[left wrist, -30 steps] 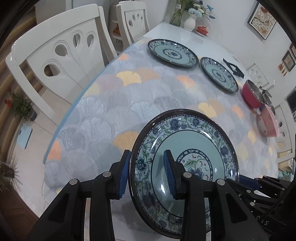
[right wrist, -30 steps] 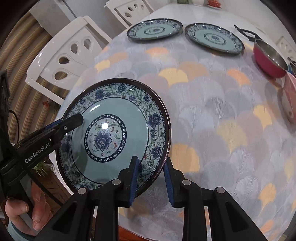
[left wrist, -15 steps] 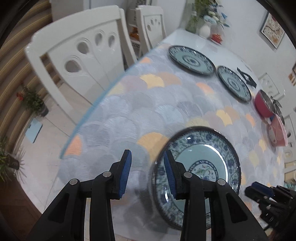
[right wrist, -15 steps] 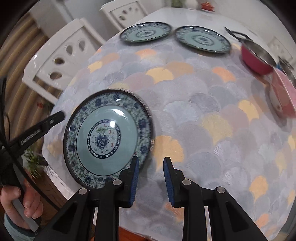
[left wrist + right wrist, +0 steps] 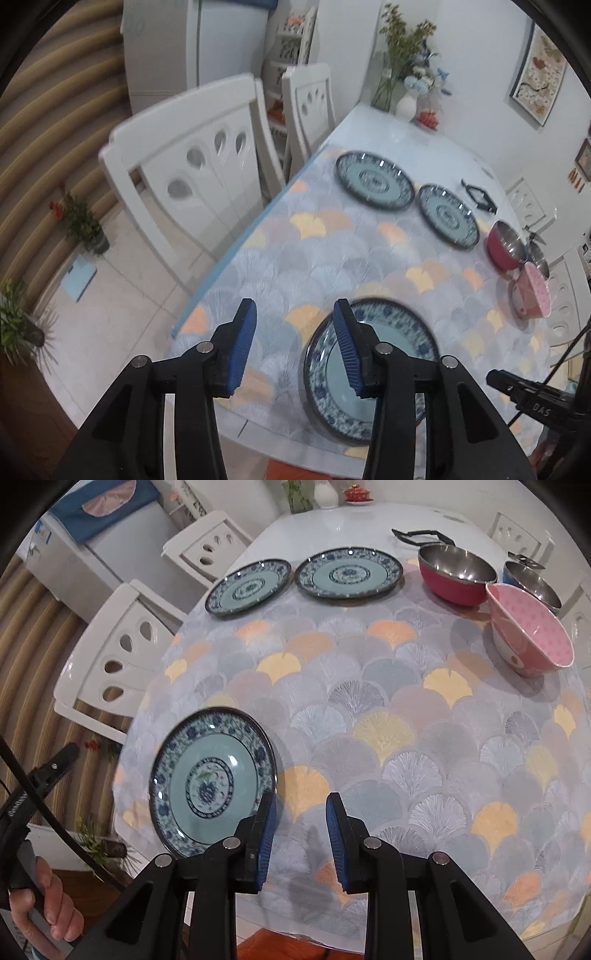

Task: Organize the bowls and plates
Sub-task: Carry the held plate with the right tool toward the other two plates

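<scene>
Left wrist view: the left gripper (image 5: pixel 291 341) has just been opening, jaws apart and empty, the near plate (image 5: pixel 399 332) lying flat on the tablecloth (image 5: pixel 332 258) behind its right finger, lower centre. In the right wrist view, the right gripper (image 5: pixel 300 832) stands slightly parted, gripping nothing, with that plate (image 5: pixel 212 779) at lower left beside its left finger.

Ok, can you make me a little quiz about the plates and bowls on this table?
1. How many blue patterned plates are on the table?
2. True or false: the pink bowl sits upside down.
3. Which is nearest the right tongs: A) the near plate, B) the red bowl, C) the far plates?

Key: 1. Three: one near, two far. 2. False, it is tilted with its opening showing. 3. A.
</scene>
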A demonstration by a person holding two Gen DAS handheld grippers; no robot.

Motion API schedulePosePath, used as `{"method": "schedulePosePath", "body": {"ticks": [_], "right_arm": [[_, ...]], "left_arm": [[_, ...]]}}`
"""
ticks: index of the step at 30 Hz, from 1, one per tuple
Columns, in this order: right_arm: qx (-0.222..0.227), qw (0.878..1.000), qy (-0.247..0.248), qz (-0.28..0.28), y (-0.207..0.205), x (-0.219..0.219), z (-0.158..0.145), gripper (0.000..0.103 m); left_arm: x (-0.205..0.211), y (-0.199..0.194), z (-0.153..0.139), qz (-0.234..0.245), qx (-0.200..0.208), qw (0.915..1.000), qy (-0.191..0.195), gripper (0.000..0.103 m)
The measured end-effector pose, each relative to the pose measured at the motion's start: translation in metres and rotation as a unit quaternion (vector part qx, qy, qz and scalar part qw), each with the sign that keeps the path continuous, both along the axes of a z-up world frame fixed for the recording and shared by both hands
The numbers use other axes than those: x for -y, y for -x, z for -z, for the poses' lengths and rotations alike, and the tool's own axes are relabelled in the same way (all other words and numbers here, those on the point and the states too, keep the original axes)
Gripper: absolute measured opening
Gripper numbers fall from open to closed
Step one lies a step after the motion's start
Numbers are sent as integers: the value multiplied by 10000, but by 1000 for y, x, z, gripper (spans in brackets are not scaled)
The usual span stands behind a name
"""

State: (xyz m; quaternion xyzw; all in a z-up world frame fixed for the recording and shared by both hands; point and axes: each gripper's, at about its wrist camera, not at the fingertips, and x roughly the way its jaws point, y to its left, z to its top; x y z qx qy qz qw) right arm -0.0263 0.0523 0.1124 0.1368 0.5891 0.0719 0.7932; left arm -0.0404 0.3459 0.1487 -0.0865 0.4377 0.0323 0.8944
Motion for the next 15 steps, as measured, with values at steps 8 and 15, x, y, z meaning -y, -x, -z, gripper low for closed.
{"method": "schedulePosePath", "body": {"ticks": [8, 15], "right_arm": [[238, 9996, -32, 116, -19, -2, -15, 55], [431, 9984, 34, 355, -73, -14, -25, 55]], "left_arm": [[2, -30, -33, 200, 429, 9988, 89, 69], [1, -84, -41, 779, 512, 9956, 14, 69]]}}
